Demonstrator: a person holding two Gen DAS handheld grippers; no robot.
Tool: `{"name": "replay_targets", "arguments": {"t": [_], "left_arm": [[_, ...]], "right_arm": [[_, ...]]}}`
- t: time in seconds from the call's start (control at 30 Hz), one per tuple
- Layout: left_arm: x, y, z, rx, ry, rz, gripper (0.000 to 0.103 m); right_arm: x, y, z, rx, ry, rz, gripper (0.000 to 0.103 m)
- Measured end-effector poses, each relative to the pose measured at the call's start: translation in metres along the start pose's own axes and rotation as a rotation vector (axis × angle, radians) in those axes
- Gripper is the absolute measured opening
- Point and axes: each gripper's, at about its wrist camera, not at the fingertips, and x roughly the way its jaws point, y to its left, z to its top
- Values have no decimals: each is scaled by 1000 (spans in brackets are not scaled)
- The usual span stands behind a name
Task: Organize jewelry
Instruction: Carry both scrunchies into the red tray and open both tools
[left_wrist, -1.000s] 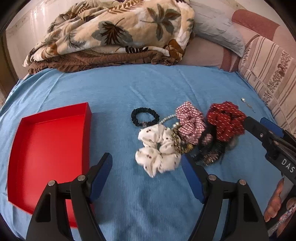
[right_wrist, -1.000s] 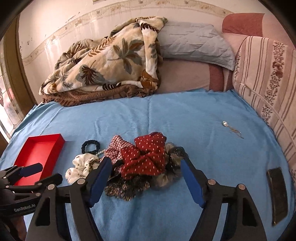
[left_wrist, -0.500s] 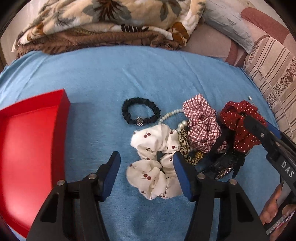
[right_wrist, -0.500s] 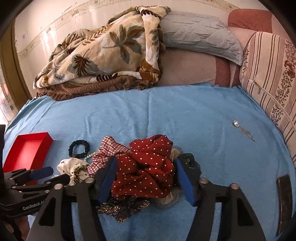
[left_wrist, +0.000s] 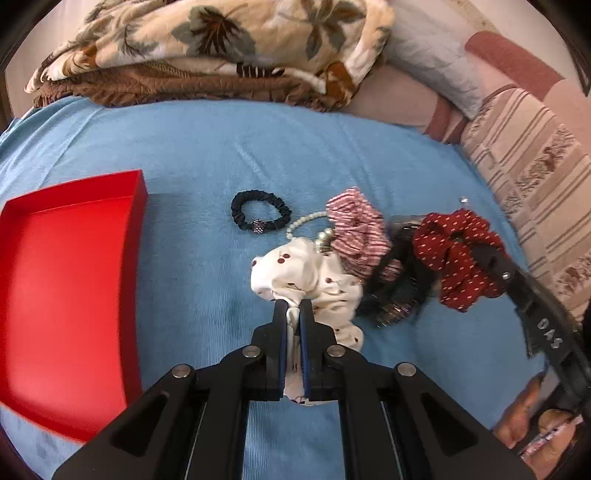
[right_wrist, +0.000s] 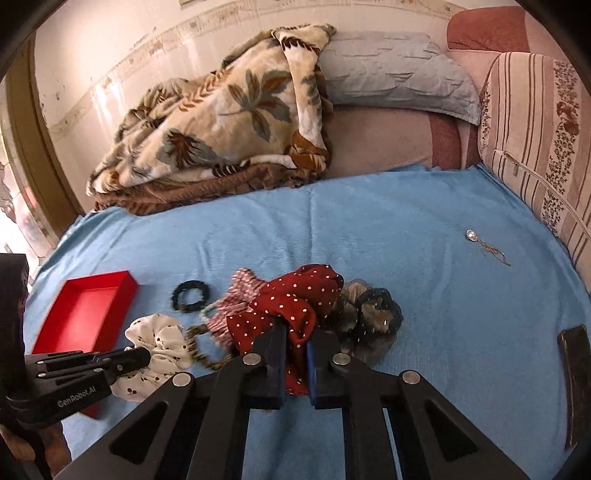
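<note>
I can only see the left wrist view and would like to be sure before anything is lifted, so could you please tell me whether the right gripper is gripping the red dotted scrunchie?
Observer: Yes. In the right wrist view the right gripper is shut on a fold of the red dotted scrunchie.
Operator: Thank you. Is anything lying further right that I cannot see?
Observer: A flat dark object, perhaps a phone, lies near the right edge of the blue sheet, touching nothing else.
Operator: And what is the small glint I see far off?
Observer: It is a silver pendant on a thin chain, lying alone on that sheet.
</note>
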Motion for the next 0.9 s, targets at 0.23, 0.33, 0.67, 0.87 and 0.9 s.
{"name": "replay_targets", "arguments": {"t": [0.23,0.33,0.67,0.87,0.9], "left_arm": [[-55,-6,-21,76,-108,59,6],[-76,2,-30,96,-146,88,6],[-110,96,-58,-1,-179,263,6],[-122,168,-69,-106,-164,363,6],[-125,179,-70,-117,-167,382,6]], "right_arm": [[-38,20,-15,-25,-14,22,9],[-49,32,-19,-43,-15,34,9],[-59,107,-31,-141,17,137,9],[-41,173,-36,-190,59,246,9],[-37,183,-36,-191,67,266,9]]}}
